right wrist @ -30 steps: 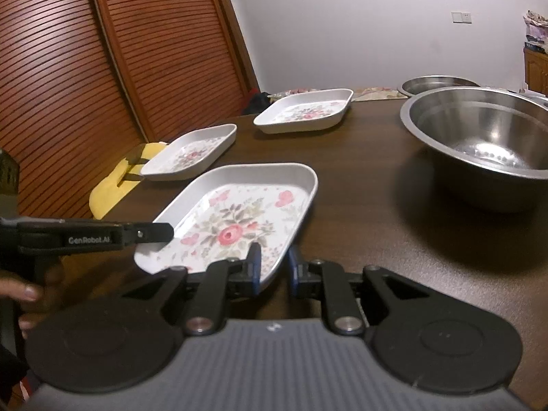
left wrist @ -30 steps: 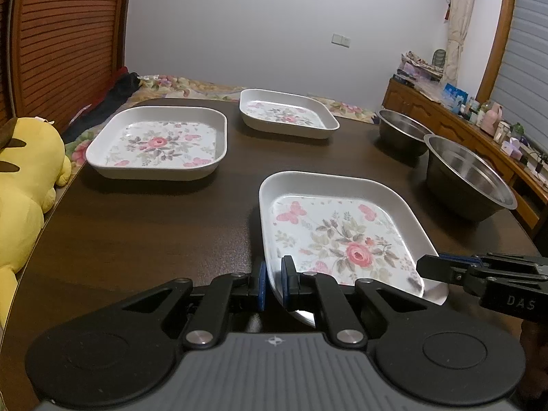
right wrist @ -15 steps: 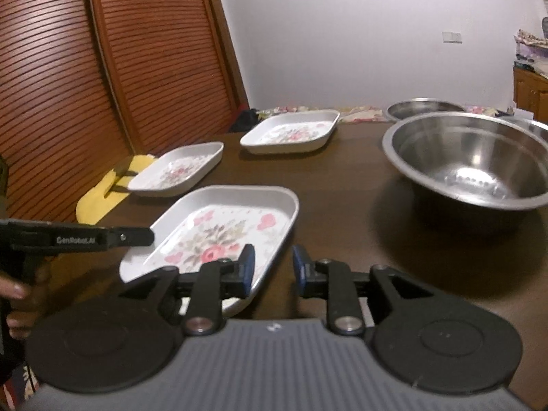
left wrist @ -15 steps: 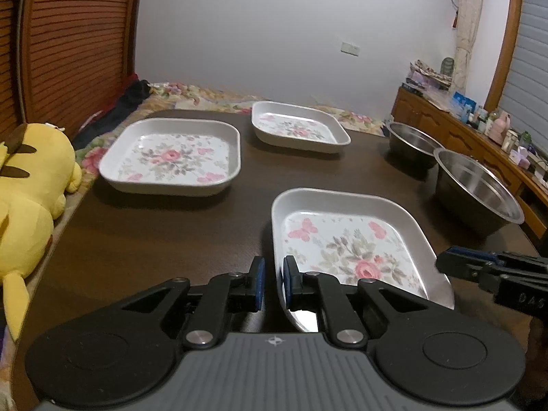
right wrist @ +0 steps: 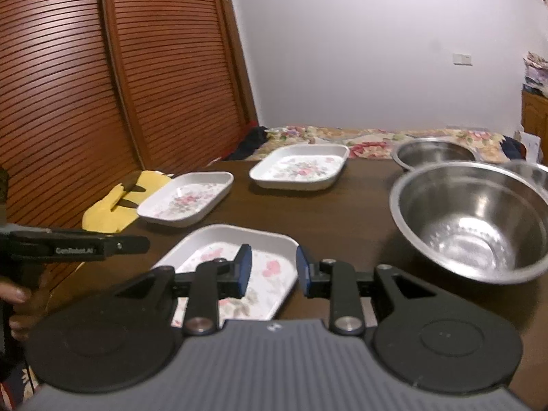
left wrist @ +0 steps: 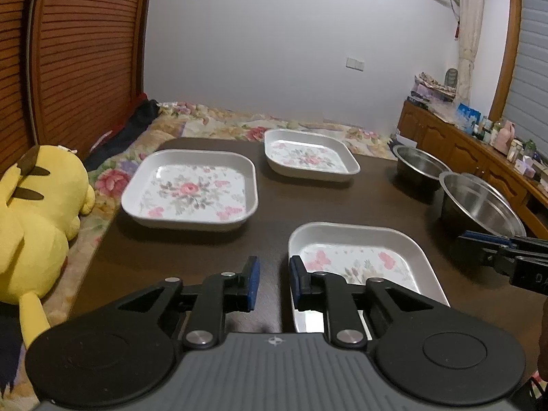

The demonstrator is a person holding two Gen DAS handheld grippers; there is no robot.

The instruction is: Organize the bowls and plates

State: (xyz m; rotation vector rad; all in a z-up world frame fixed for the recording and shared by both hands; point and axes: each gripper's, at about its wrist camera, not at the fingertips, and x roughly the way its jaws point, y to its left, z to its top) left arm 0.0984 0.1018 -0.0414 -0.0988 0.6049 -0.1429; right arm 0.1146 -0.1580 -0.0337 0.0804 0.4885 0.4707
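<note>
On the bench [left wrist: 205, 250], nearest floral plate [left wrist: 359, 257] lying flat, ungripped. Left gripper [left wrist: 273, 282] and right gripper [right wrist: 273, 270]: jaws parted, empty. Best to straddle one rim squarely, pinch firmly, lift level toward another plate [left wrist: 191, 188].

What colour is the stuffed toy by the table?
Yellow, with dark-tipped ears; the stuffed toy shows best in the left wrist view.

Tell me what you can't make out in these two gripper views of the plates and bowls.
- Near plate: its near edge is hidden behind the open left gripper in the left wrist view.
- Same plate: the open right gripper covers part of it in the right wrist view.
- Far bowl: the big bowl hides its front.
- Yellow plush toy: cut off by the left edge.
</note>
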